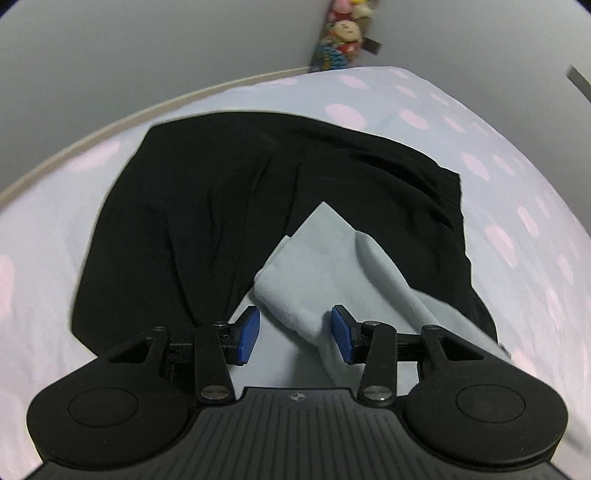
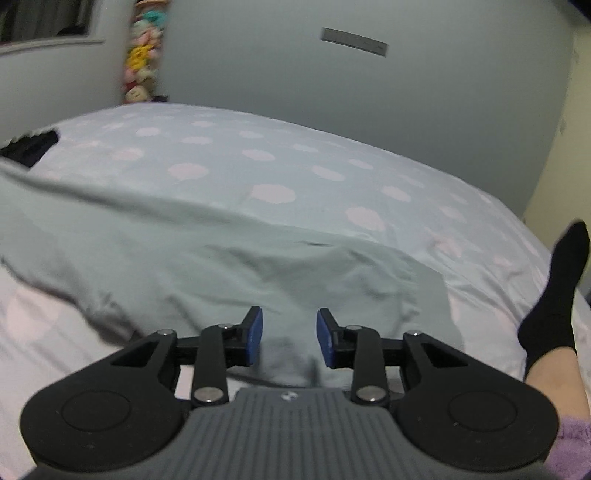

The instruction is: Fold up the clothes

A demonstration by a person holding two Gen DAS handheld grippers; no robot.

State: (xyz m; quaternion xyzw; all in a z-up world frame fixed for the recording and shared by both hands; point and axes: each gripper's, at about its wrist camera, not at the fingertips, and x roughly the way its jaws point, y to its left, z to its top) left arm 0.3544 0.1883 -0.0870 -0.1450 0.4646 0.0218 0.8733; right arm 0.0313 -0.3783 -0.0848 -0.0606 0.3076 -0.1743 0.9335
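Observation:
A pale grey-green garment (image 2: 166,254) lies spread and wrinkled on the bed. Its folded end (image 1: 325,266) lies over a black garment (image 1: 192,221) in the left wrist view. My left gripper (image 1: 295,334) is open, its blue pads (image 1: 248,334) on either side of the pale cloth's near edge. My right gripper (image 2: 290,338) is open just above the pale garment's near edge, with cloth between the jaws but not pinched. A corner of the black garment (image 2: 29,147) shows at far left in the right wrist view.
The bed sheet (image 2: 332,166) is pale blue with pink cloud spots. A person's leg in a black sock (image 2: 557,295) rests on the bed's right edge. Grey walls stand behind the bed, with stuffed toys (image 1: 343,33) hanging in the corner.

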